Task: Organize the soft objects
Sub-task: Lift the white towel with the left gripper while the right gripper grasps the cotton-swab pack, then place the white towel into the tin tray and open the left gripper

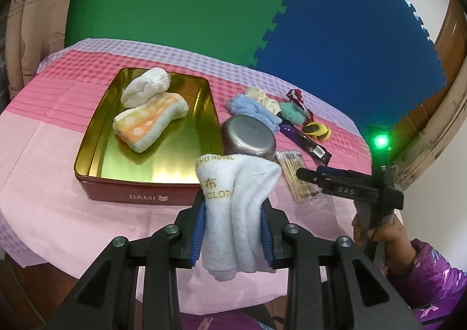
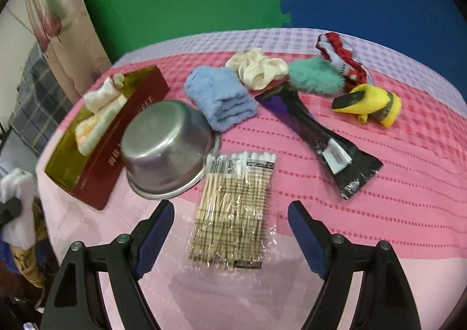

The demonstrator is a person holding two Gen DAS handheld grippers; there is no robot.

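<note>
My left gripper [image 1: 235,210] is shut on a folded white hotel cloth [image 1: 236,201] and holds it above the table's near edge, just in front of the red tin [image 1: 146,187]. The tin holds a white sock [image 1: 146,86] and an orange-dotted towel [image 1: 149,122]. My right gripper [image 2: 230,213] is open and empty, low over a pack of cotton swabs [image 2: 233,207]; it also shows in the left wrist view [image 1: 312,176]. A blue towel [image 2: 220,101], a cream scrunchie [image 2: 256,69], a teal fluffy piece [image 2: 313,76], a red-and-white cloth [image 2: 341,60] and a yellow soft item [image 2: 370,102] lie on the table.
An upturned steel bowl [image 2: 163,146] sits between the tin [image 2: 116,137] and the swabs. A black and purple packet [image 2: 327,140] lies right of the swabs. The round table has a pink checked cloth [image 2: 379,184]. Green and blue foam mats stand behind.
</note>
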